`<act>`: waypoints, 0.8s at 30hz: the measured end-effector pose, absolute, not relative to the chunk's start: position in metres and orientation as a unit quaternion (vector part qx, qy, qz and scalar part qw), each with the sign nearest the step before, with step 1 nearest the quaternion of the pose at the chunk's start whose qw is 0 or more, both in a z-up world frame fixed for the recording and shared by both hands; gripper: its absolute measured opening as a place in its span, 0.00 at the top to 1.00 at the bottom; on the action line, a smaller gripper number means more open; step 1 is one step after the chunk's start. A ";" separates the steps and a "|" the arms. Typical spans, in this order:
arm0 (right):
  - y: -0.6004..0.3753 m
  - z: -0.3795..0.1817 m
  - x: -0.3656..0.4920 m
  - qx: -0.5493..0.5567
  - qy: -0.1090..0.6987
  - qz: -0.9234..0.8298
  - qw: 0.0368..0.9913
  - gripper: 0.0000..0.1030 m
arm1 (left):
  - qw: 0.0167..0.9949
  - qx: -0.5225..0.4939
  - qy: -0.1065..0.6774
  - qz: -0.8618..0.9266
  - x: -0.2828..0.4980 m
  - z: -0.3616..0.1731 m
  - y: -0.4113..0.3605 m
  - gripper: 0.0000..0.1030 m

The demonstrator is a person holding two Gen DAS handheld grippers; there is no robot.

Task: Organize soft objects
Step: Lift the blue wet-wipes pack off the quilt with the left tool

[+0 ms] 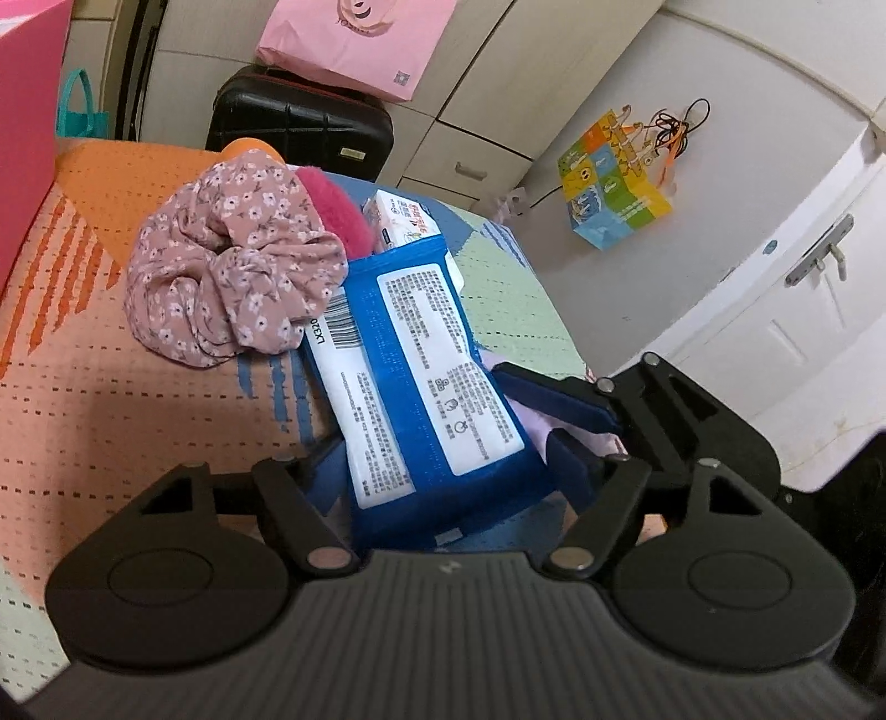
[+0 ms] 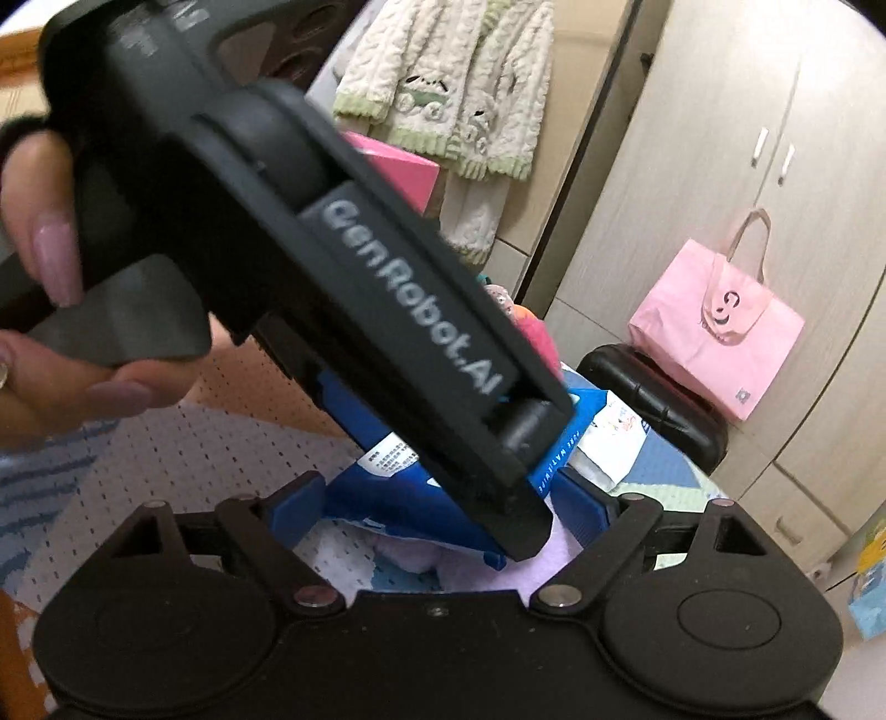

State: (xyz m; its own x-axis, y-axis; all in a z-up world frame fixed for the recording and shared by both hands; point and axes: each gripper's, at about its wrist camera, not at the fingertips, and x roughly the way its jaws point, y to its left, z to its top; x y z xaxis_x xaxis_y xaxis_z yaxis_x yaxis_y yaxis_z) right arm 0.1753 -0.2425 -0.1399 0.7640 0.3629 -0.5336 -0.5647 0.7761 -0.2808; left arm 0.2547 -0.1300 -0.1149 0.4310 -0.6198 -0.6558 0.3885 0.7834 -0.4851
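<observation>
A blue and white wet-wipes pack (image 1: 421, 382) lies between the fingers of my left gripper (image 1: 443, 459), whose blue pads sit against its sides; it is shut on the pack. Behind it lie a floral pink cloth bundle (image 1: 232, 271), a fuzzy magenta item (image 1: 332, 210) and a second white tissue pack (image 1: 407, 219). In the right wrist view my right gripper (image 2: 443, 498) is open, its blue pads (image 2: 581, 504) either side of the pack (image 2: 387, 471). The left gripper's black body (image 2: 343, 288), held by a hand, blocks most of that view.
Everything lies on a bed with an orange, blue and green patterned cover (image 1: 111, 387). A black suitcase (image 1: 302, 124) with a pink bag (image 1: 354, 44) stands behind the bed. A colourful bag (image 1: 614, 183) hangs on the white cabinet. A pink box (image 1: 27, 122) is at left.
</observation>
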 end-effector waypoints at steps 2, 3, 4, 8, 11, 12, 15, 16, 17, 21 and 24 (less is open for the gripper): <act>-0.248 -0.140 0.177 -0.192 0.233 0.258 0.918 0.13 | 0.839 -0.127 0.440 -0.293 0.253 -0.113 -0.134 0.30; -0.249 -0.141 0.177 -0.187 0.231 0.255 0.920 0.16 | 0.840 -0.124 0.440 -0.291 0.252 -0.112 -0.136 0.31; -0.248 -0.142 0.175 -0.190 0.226 0.252 0.921 0.17 | 0.841 -0.122 0.440 -0.290 0.251 -0.111 -0.137 0.32; -0.246 -0.142 0.168 -0.192 0.221 0.245 0.924 0.21 | 0.846 -0.115 0.434 -0.287 0.248 -0.109 -0.140 0.35; -0.243 -0.139 0.166 -0.191 0.220 0.239 0.926 0.25 | 0.854 -0.101 0.424 -0.285 0.242 -0.108 -0.144 0.37; -0.242 -0.137 0.165 -0.188 0.219 0.237 0.928 0.26 | 0.856 -0.098 0.421 -0.285 0.241 -0.107 -0.145 0.37; -0.242 -0.135 0.161 -0.180 0.216 0.232 0.931 0.27 | 0.857 -0.096 0.418 -0.287 0.237 -0.102 -0.145 0.38; -0.242 -0.133 0.158 -0.176 0.215 0.231 0.933 0.28 | 0.857 -0.094 0.416 -0.289 0.236 -0.100 -0.145 0.38; -0.242 -0.131 0.157 -0.174 0.214 0.229 0.934 0.28 | 0.858 -0.092 0.414 -0.290 0.234 -0.098 -0.144 0.38; -0.242 -0.125 0.147 -0.163 0.205 0.225 0.938 0.29 | 0.863 -0.081 0.404 -0.294 0.224 -0.090 -0.144 0.38; -0.242 -0.118 0.141 -0.151 0.202 0.221 0.942 0.29 | 0.871 -0.072 0.391 -0.290 0.216 -0.082 -0.143 0.38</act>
State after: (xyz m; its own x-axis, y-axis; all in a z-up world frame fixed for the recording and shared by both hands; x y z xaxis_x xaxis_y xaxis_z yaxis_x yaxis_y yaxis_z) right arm 0.1414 -0.2418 -0.1182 0.8203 0.3561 -0.4475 -0.4781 0.8564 -0.1949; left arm 0.2159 -0.1430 -0.0819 0.5266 -0.5613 -0.6385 0.4494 0.8213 -0.3514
